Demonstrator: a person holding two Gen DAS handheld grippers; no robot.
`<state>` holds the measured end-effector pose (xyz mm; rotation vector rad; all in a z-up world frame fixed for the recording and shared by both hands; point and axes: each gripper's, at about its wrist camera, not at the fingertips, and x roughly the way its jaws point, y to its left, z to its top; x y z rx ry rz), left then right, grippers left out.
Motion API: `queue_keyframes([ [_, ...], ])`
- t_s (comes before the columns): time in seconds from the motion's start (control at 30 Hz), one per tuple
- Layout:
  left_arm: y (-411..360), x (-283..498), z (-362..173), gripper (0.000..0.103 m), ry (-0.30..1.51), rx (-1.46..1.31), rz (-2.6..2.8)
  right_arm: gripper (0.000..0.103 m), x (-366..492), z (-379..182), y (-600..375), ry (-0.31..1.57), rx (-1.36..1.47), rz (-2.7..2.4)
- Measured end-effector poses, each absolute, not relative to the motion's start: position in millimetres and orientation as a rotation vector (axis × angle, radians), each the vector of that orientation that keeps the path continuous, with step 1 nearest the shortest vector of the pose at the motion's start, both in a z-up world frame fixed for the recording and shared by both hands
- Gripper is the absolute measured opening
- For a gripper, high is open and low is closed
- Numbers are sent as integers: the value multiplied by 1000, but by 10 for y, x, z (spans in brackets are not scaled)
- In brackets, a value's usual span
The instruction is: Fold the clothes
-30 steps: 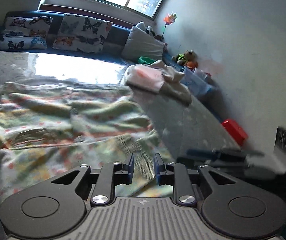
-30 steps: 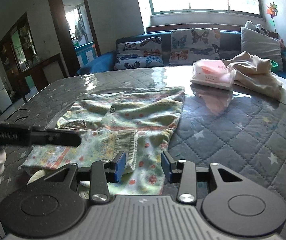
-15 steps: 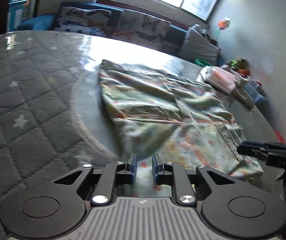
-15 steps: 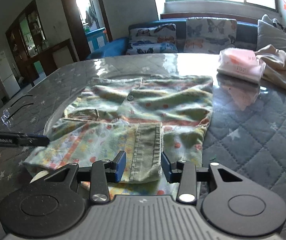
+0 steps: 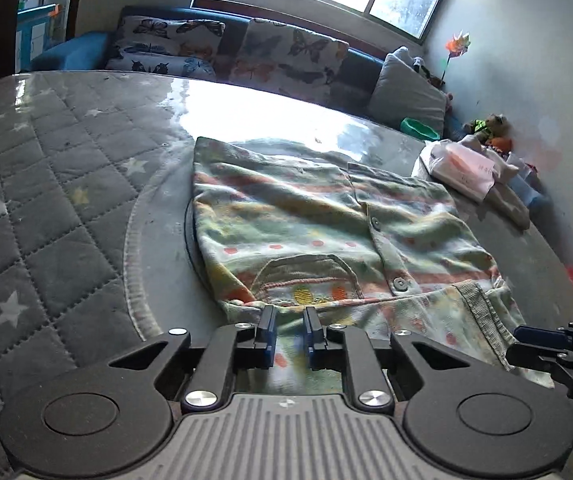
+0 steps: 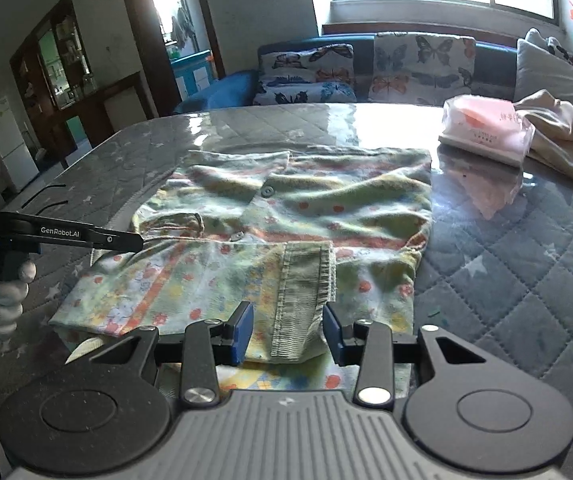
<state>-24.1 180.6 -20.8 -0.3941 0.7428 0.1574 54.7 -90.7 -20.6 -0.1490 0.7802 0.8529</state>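
Note:
A pale green child's shirt with orange dots, stripes and buttons (image 5: pixel 326 232) lies partly folded on the quilted table; it also shows in the right wrist view (image 6: pixel 286 220). A ribbed green cuff (image 6: pixel 306 296) lies on top at its near edge. My left gripper (image 5: pixel 289 334) sits at the shirt's near edge, its jaws slightly apart with cloth under them. My right gripper (image 6: pixel 288 334) is open, with its jaws on either side of the cuff. The left gripper also appears from the side in the right wrist view (image 6: pixel 126 240).
The table has a grey star-quilted cover (image 5: pixel 46 200) under a glossy sheet. A pink plastic packet (image 6: pixel 486 132) and a cream garment (image 6: pixel 558 136) lie at the far right. A sofa with butterfly cushions (image 6: pixel 366 68) stands behind.
The left gripper swung round to the shirt's near left edge and came closer to it. The right gripper moved forward over the cuff and opened wider.

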Motion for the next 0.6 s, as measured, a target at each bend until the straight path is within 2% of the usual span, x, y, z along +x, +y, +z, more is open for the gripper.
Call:
queue_keyframes([
  [0.23,1699,-385,-101,20,720,-322,142,37,579,-267,-917,804,-162,834],
  [0.27,1679,-397,-81,20,717,-316,134,32,585,-277,-918,808,-163,830],
  [0.33,1614,-432,-31,22,708,-302,113,31,595,-297,-921,816,-167,824],
  [0.43,1473,-514,43,28,682,-269,36,19,572,-294,-925,806,-181,810],
  [0.47,1418,-535,54,31,683,-258,10,4,562,-281,-929,799,-184,805],
  [0.6,1213,-568,8,31,711,-205,-68,3,549,-235,-949,793,-187,792],
])
